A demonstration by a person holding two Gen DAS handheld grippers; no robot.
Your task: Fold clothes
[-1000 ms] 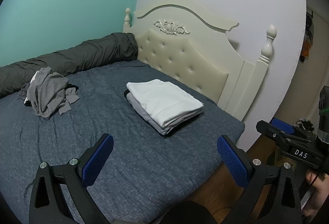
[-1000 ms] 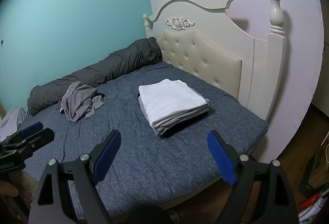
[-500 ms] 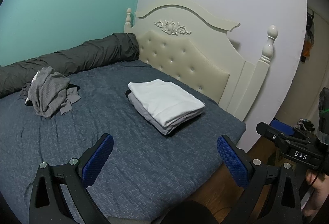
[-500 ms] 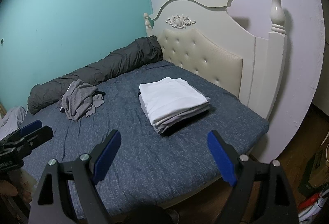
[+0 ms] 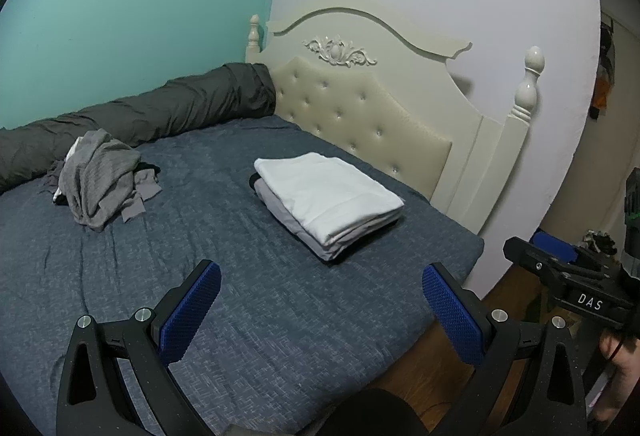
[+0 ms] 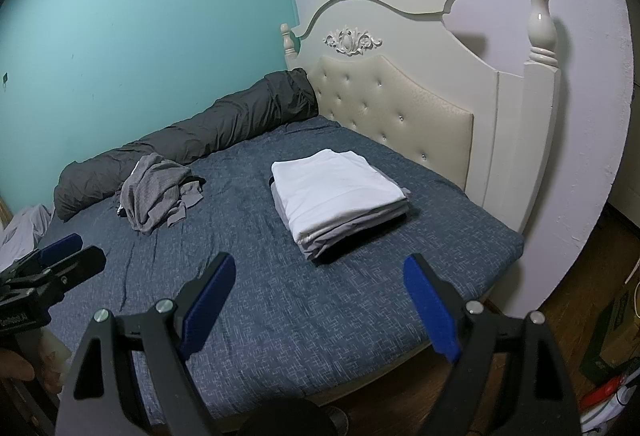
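Both grippers, left (image 5: pixel 320 310) and right (image 6: pixel 318 302), gape empty; reach ahead-left, pinch the heap (image 5: pixel 102 182) by an edge (not its bulk).

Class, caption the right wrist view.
Open right gripper faces stacked folded white clothes and crumpled grey garment.

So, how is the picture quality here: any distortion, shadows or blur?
Left wrist view: fisheye bends the headboard, dark corners; the folded stack is sharp. Right wrist view: the bedpost casts a soft shadow on the wall; dim, no glare.
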